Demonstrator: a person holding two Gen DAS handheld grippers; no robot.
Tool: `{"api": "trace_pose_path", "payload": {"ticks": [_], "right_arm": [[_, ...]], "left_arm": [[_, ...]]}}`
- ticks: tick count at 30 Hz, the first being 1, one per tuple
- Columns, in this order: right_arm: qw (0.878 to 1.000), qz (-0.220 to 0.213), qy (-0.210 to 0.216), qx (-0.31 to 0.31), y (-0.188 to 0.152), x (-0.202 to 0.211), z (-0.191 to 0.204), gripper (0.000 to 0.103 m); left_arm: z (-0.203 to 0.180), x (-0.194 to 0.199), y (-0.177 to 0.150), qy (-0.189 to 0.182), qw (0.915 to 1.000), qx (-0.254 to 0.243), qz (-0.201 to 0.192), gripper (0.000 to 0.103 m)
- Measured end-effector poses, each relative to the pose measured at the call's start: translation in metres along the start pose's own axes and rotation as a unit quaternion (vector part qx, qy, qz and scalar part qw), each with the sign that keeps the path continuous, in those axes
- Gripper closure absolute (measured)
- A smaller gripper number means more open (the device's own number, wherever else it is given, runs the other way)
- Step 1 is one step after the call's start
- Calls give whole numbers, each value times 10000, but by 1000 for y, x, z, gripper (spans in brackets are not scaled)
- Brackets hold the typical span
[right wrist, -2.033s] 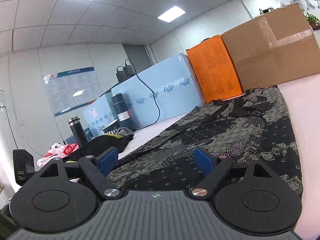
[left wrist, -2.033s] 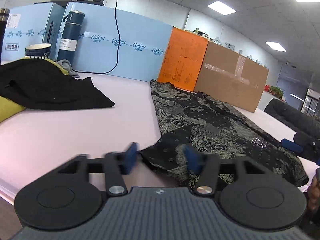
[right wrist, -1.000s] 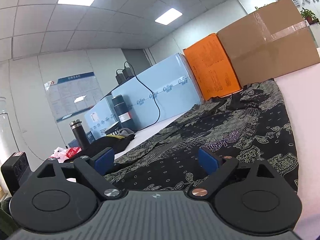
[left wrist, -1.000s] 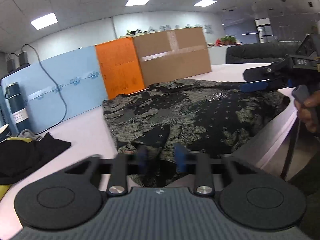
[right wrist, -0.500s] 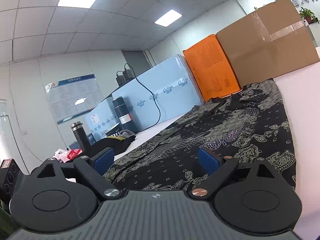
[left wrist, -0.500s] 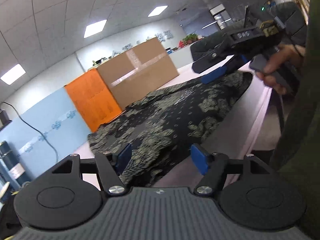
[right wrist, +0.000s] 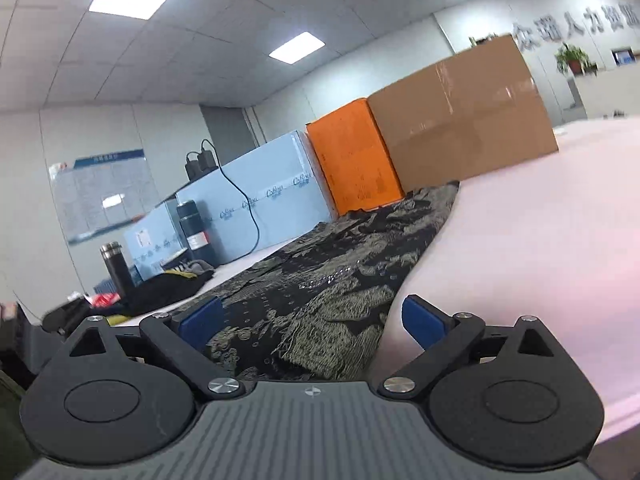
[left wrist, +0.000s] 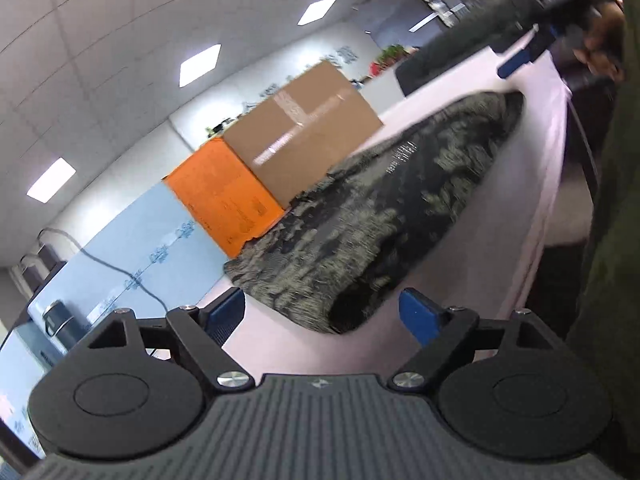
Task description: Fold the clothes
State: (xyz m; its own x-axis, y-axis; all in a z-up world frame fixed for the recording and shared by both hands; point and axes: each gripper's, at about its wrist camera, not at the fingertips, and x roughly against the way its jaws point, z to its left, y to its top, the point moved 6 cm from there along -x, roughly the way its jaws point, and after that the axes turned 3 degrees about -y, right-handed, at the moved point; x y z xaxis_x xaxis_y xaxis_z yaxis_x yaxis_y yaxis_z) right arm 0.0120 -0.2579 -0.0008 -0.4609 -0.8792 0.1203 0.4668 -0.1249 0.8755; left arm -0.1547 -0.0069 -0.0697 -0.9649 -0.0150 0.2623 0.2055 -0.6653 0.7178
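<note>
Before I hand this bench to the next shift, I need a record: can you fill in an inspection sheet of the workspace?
Surface: pale pink table, bare to the right of the cloth.
Job's things: patterned black garment spread flat, its near corner between the right claw's fingers.
Clutter: dark clothes pile, two flasks, beside the blue boxes.
Grippers: left claw opening, nothing gripped; right claw opening, pads clear of the cloth.
Cables: black cable hanging down the blue box.
Surroundings: orange box, cardboard box, office wall, ceiling lights.
</note>
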Motion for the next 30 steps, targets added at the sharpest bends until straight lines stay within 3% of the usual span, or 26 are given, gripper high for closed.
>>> {"api": "trace_pose_path", "payload": {"ticks": [8,11,14,16,18,21,25,27,29,30], "right_arm": [[9975,50,130,-692,-19,-7,-12,7],[9998,-170,-91,96,-16,3,1,9],[9890,-443,-640,1259,-15,18,10,8],[9706,-484,-1153,2055,-18,22,12,8],[9388,-333,-1692,2981,-30,16,12,8],[8872,-204,-2047,4129,-52,4,12,9],[8264,-236,-2027,5248,-74,-18,21,9],[8019,-328,-1916,5649,-81,-27,24,9],[7860,-415,-1715,5925,-84,-32,29,10],[7847,-404,-1561,5985,-84,-34,32,20]], "left_arm": [[-14,-15,-7,17,9994,-358,4,20],[-13,-16,-7,35,9995,-319,-2,20],[-11,-15,-9,76,9997,-245,-33,20],[-9,-16,-9,133,9997,-207,-50,20],[-7,-18,-8,198,9996,-198,-75,19],[-6,-20,-7,203,9996,-154,-79,19],[-6,-21,-7,222,9997,-95,-67,18],[-6,-21,-8,228,9997,-74,-62,18],[-5,-21,-8,205,9998,-31,-52,18],[-4,-21,-8,172,9998,12,-43,19]]}}
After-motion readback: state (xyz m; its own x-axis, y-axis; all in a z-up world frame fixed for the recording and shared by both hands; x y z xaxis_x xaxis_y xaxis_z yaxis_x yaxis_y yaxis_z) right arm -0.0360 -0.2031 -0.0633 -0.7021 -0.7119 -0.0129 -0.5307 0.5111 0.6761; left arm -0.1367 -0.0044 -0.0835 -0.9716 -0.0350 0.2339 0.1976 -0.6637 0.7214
